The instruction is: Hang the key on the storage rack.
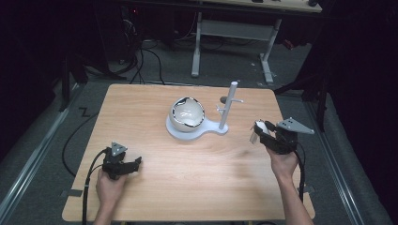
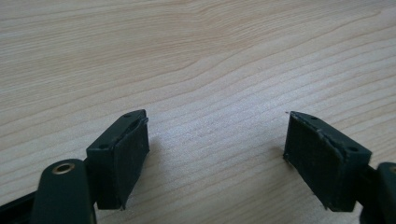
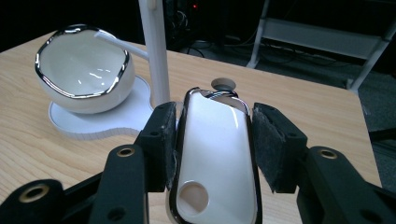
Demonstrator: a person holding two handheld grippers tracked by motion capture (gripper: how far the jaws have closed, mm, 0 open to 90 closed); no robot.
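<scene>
R gripper is pinching a glossy white oblong ceramic piece with a chrome rim, jaws pressing on its two long edges, and is holding it raised above the wooden tabletop at the right side. The piece has a round hole near its lower end.

L gripper is sitting spread wide w/ nothing between its pads, low over bare wood at the near-left.

Mid-tabletop: a white flat stand w/ an upright post and side pegs is carrying a white egg-shaped ceramic bowl w/ a chrome rim on its round base.

Risks, as judged:
- Slick glaze plus narrow edge grip: the piece is likely slipping or rotating if the hand is tilting.
- Approaching the post: a knock could be tipping the stand, and the bowl is resting loose on it, so it could be rolling off.
- Ceramic-on-ceramic contact may be chipping either rim.
- L gripper is too far off to steady the stand.
</scene>
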